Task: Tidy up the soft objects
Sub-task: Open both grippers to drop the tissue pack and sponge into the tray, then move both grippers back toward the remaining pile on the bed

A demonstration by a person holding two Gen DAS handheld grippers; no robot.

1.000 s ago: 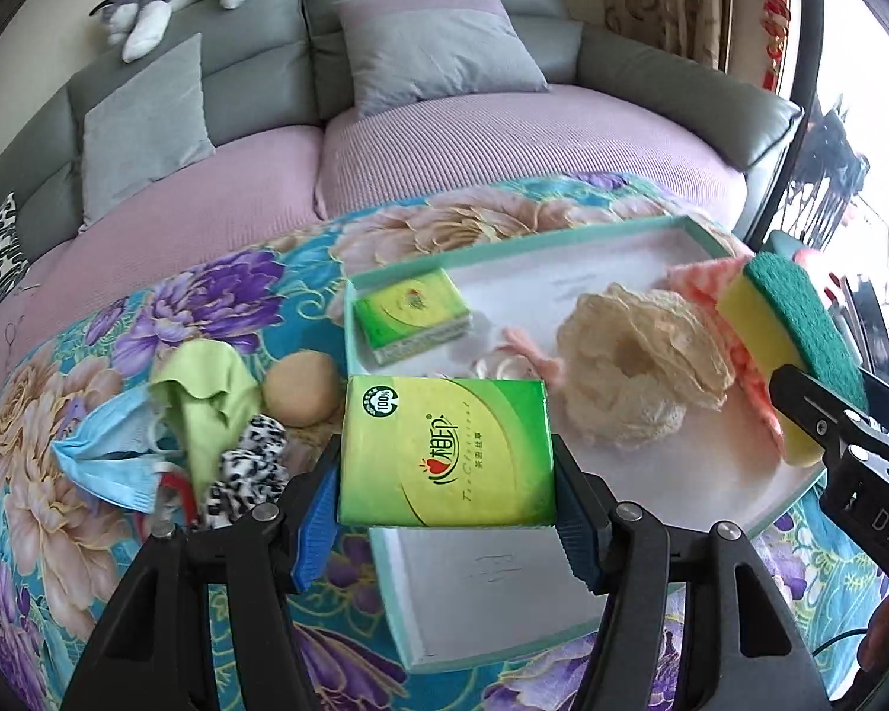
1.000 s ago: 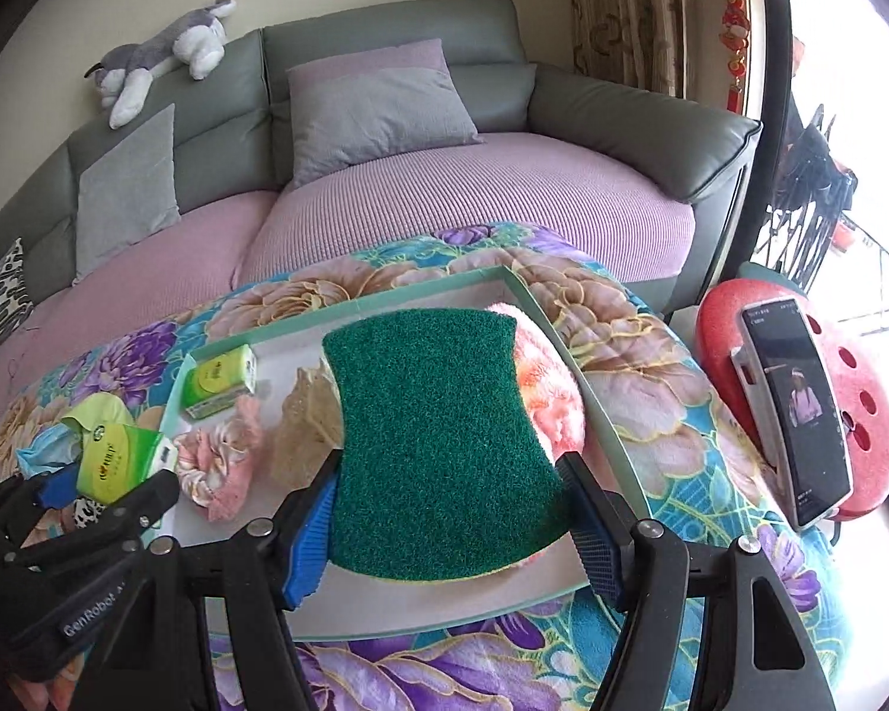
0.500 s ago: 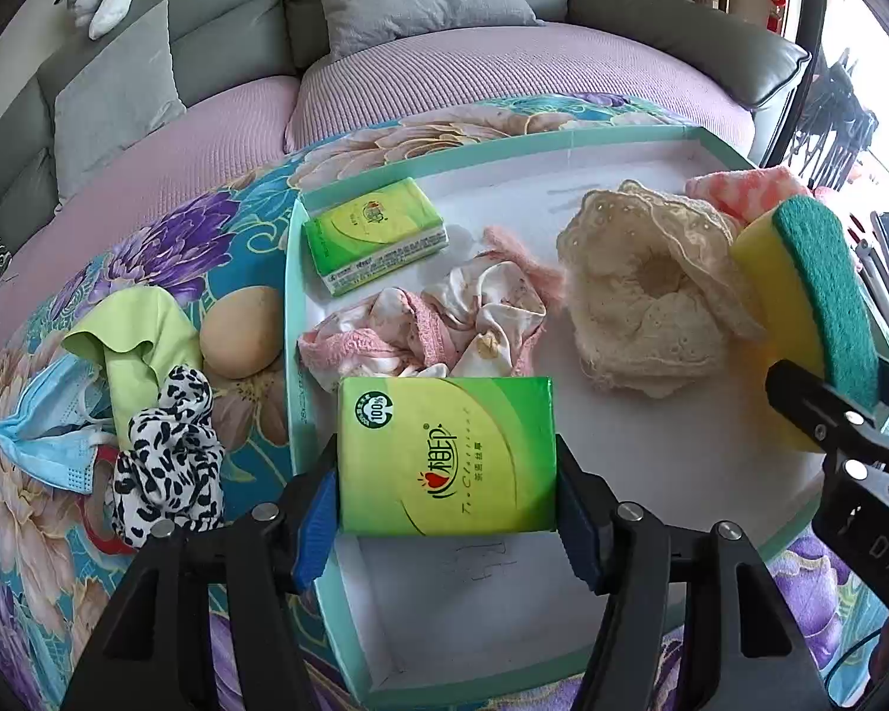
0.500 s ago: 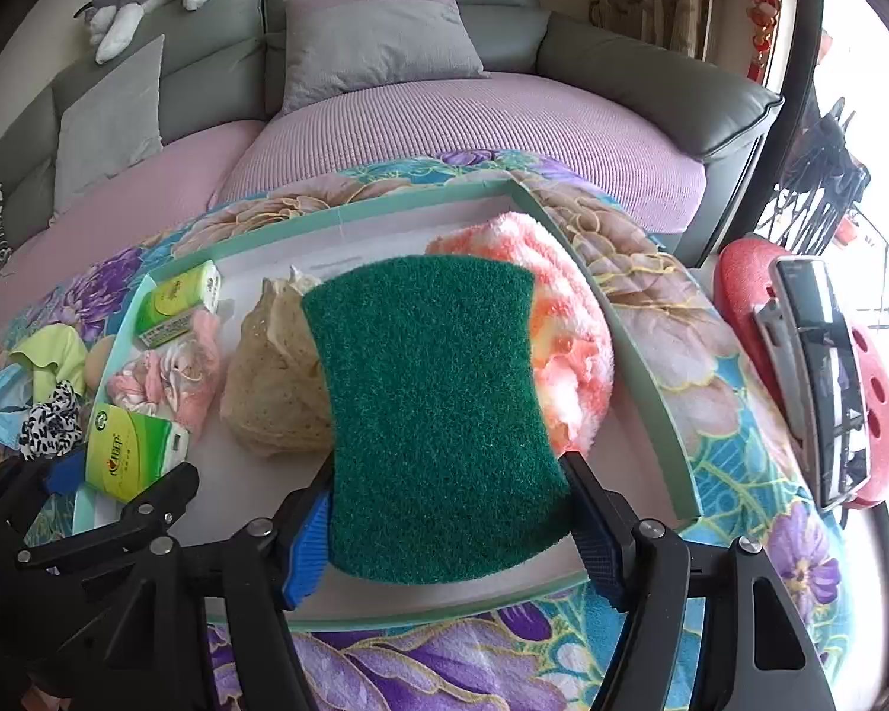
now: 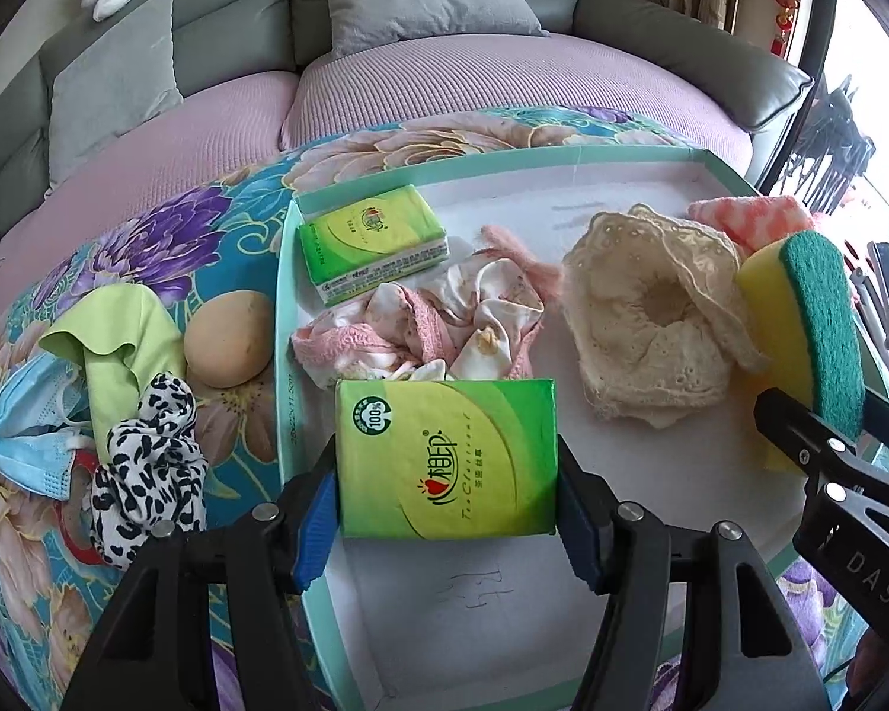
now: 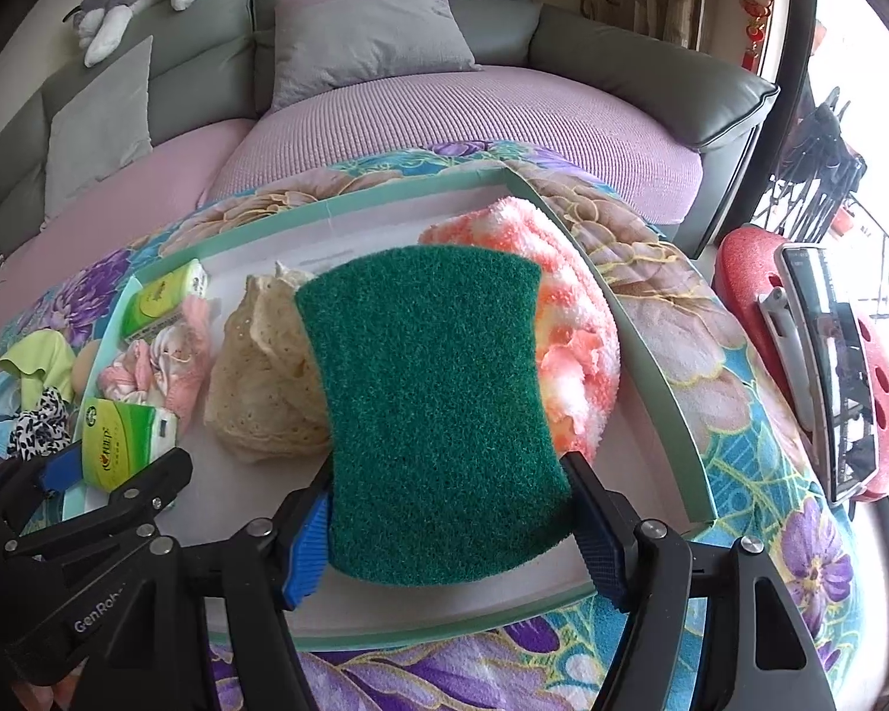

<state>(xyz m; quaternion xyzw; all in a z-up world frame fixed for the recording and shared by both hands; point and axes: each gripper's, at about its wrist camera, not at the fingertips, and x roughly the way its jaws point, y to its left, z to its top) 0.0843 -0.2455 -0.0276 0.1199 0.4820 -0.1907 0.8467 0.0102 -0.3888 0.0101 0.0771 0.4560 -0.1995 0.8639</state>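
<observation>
Green-rimmed tray point(image 5: 287, 296) holds tissue pack point(image 5: 373, 240), cloths point(image 5: 646, 314)

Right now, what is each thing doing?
Left tool: shut on the big green tissue pack, over the tray.
Right tool: shut on the green-and-yellow sponge.
Shallow mint-rimmed tray: holds four soft things.
Small green tissue pack: lying in the tray.
Blue face mask: outside the tray.

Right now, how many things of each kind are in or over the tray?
Tissue packs: 2, one lying, one in the left tongs
Sponges: 1
Scrunchies: 2, pink and cream
Fluffy towels: 1
Total: 6
</observation>
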